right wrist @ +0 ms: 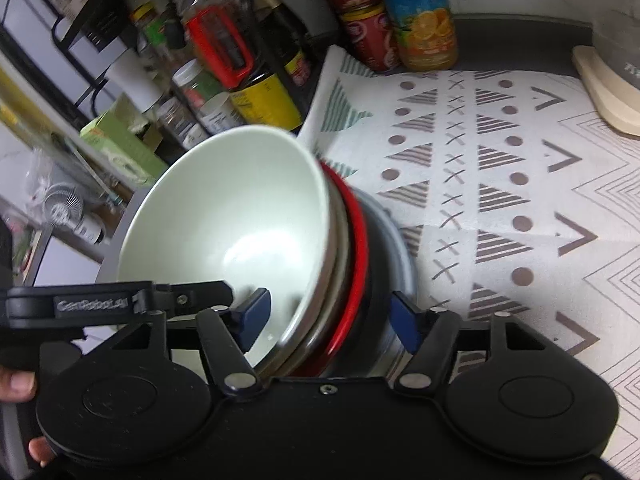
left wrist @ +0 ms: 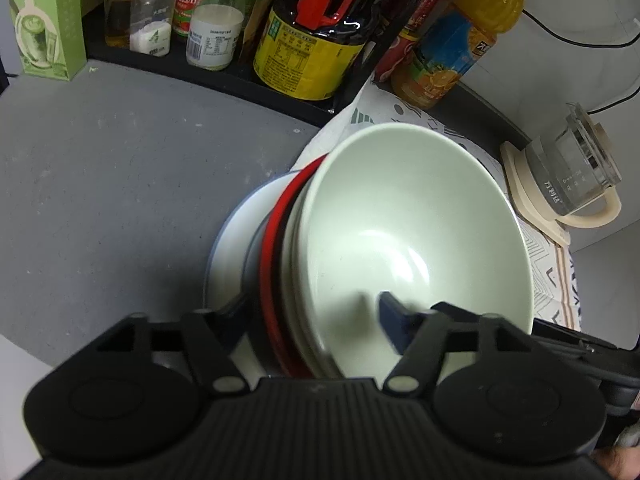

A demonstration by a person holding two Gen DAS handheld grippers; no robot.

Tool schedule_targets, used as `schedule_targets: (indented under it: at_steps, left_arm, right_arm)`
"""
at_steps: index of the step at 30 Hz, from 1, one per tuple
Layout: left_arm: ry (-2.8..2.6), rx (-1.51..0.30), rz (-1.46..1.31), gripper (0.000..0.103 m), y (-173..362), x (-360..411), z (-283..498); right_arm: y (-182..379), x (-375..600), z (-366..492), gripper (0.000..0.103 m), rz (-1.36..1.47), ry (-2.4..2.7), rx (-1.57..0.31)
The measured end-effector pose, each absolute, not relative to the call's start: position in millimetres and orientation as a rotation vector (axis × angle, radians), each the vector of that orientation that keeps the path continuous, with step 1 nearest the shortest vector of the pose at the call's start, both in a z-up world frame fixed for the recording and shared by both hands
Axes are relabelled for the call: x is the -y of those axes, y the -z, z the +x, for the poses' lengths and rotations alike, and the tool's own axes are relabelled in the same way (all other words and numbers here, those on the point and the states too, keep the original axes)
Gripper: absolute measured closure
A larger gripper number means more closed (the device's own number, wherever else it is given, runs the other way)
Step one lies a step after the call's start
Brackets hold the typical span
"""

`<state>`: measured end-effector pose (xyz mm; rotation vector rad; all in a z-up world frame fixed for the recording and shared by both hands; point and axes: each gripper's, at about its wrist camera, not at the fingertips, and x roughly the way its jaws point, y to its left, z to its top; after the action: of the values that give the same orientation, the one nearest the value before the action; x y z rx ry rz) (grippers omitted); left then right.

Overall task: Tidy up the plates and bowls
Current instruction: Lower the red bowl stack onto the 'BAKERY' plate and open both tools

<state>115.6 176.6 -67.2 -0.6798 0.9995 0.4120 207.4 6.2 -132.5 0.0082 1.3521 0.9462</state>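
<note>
A pale green bowl (left wrist: 400, 220) (right wrist: 232, 208) tops a nested stack. Under it sit cream bowls, a red-rimmed bowl (left wrist: 276, 232) (right wrist: 358, 248), a dark bowl and a white plate (left wrist: 236, 240) (right wrist: 396, 240). My left gripper (left wrist: 316, 316) straddles the stack's near rim: one blue pad (left wrist: 394, 320) is inside the green bowl and the other finger is outside, over the plate. The pads stand off the rims, so it is open. My right gripper (right wrist: 330, 316) straddles the opposite side, with one pad (right wrist: 256, 312) inside the bowl and one outside by the plate. It too is open.
The stack sits where the grey counter (left wrist: 120, 180) meets a patterned cloth (right wrist: 500, 180). Sauce bottles (left wrist: 304, 60), jars and a green carton (left wrist: 44, 20) line the back. A glass kettle (left wrist: 576, 168) on a cream base stands to the right, near juice bottles (right wrist: 424, 20). A hand (right wrist: 16, 384) holds the left gripper.
</note>
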Motion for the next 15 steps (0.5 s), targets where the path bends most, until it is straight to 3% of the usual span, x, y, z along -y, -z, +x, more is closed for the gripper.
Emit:
schedule_targets:
  at_steps: [2,4,6,15]
  left_arm:
    - [-0.415,-0.997,-0.659,0.023,64.5,-174.2,117.4]
    - [-0.399,-0.99,-0.65,0.023,62.7,-172.0,119.1]
    - [-0.391,-0.977,-0.633,0.022,59.8,-169.4,119.2]
    - [-0.424,-0.89,-0.562,0.022,33.3,-161.4,102.2]
  right_arm:
    - [129.6,-2.7,210.2,0.033,0.025,-0.922,-1.336]
    - [121.5,3.7,212.0,0.02,0.056,-0.905,-1.299]
    - [113.1,9.7,212.8,0.014,0.085,-0.897,-1.262]
    - [84.0,31.2,201.5,0.0,0.171,-0.906,-1.193]
